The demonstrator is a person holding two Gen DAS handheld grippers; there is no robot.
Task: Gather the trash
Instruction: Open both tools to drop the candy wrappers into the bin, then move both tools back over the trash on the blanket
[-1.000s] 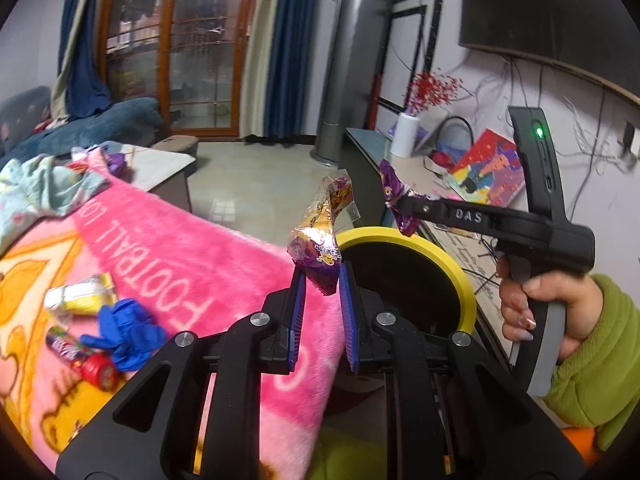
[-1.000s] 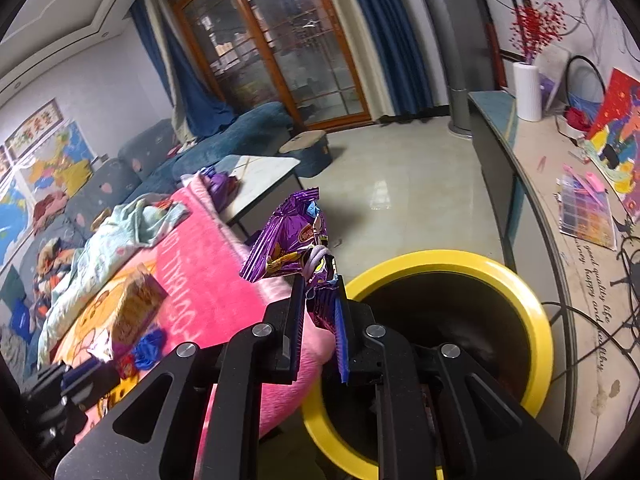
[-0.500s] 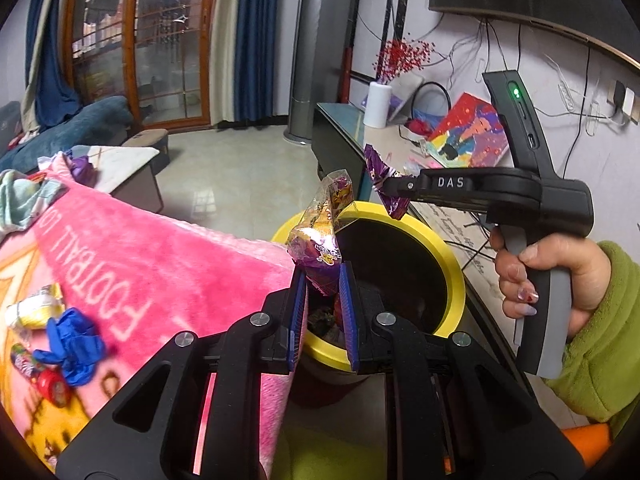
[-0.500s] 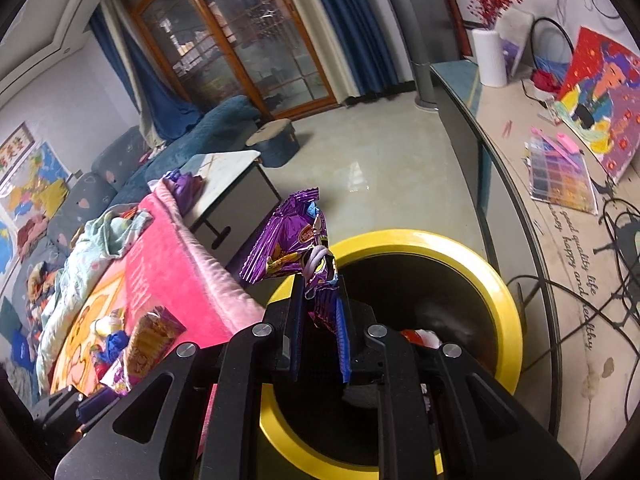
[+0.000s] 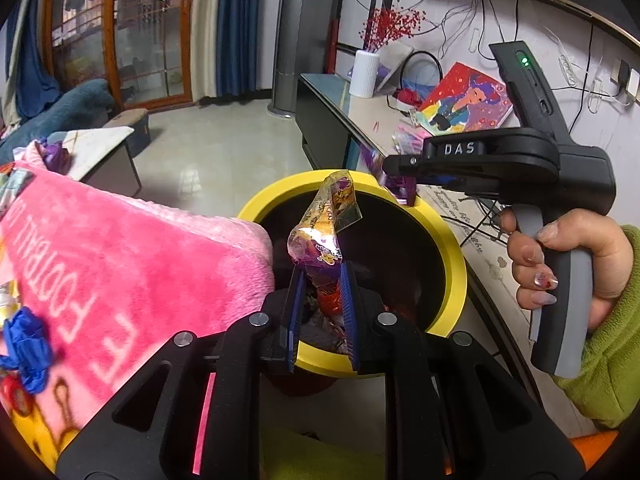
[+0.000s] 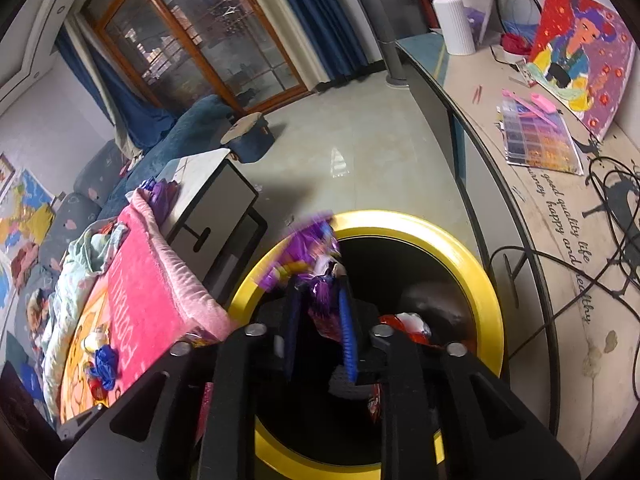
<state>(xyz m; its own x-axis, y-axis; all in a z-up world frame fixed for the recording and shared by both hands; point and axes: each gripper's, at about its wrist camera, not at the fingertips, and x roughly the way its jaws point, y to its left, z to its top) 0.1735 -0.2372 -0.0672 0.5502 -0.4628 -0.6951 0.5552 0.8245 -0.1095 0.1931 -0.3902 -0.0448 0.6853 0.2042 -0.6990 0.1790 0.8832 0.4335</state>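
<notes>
A black bin with a yellow rim stands beside the pink blanket. My left gripper hangs over the bin's near side, shut on a clear yellow-and-purple snack wrapper that sticks up from the pads. In the right wrist view my right gripper is over the bin's mouth with its jaws opening. A purple wrapper sits loose between them, blurred by motion, with a gap at the left pad. The left wrist view shows a hand gripping the right gripper's handle.
Red wrappers lie inside the bin. The pink blanket to the left carries a blue crumpled piece and other litter. A glass-topped table with cables, a painting and a white vase runs along the right.
Both grippers have come down and closer over the bin. The right gripper's pads have spread apart and the purple wrapper has gone blurred between them. The left grip is unchanged.
</notes>
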